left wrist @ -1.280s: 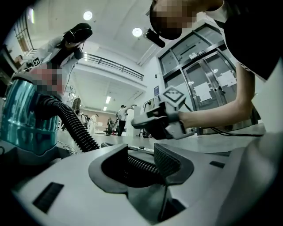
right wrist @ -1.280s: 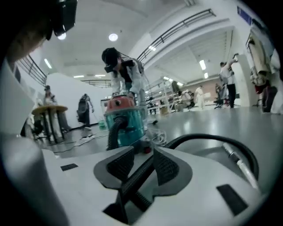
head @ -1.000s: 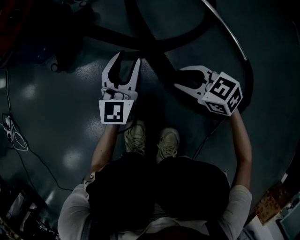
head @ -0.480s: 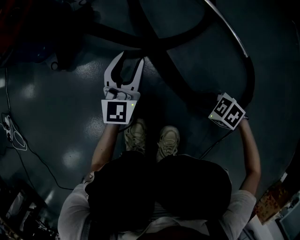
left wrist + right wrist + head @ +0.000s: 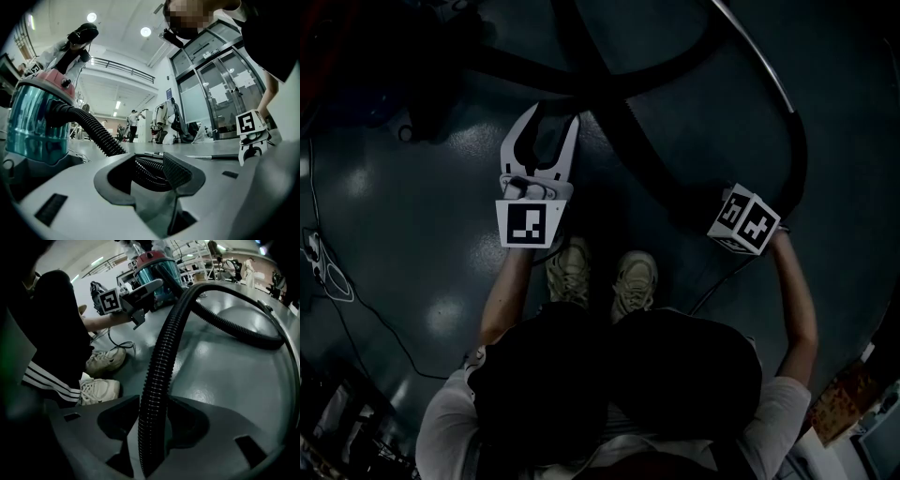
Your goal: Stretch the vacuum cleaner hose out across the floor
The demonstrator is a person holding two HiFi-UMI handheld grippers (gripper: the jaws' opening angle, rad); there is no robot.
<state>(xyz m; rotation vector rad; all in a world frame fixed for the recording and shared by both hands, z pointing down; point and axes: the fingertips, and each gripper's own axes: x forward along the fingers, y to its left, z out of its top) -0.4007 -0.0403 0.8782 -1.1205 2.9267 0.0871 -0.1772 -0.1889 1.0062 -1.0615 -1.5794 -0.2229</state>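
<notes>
The job is barely begun. The black hose (image 5: 623, 117) lies in wide curves on the dark floor (image 5: 441, 206), crossing over itself far ahead of the person's feet, and nothing of it runs straight yet. One end rises to the teal and pink vacuum cleaner (image 5: 37, 117) at the far left.

The right gripper (image 5: 153, 399) points steeply down at the right. Its fingers have just been opening, and the hose runs up between them. They seem to straddle it rather than clamp it, though the fit is close and hard to judge. The left gripper (image 5: 551, 117) is held level over the floor with its fingers partly apart and nothing in them. The hose lies beyond their tips.

What remains is nearly everything: taking hold, drawing the hose away from the cleaner and undoing the crossing until it lies in one line.

No brand or wording can be read. The cubes carry only black-and-white square patterns.
</notes>
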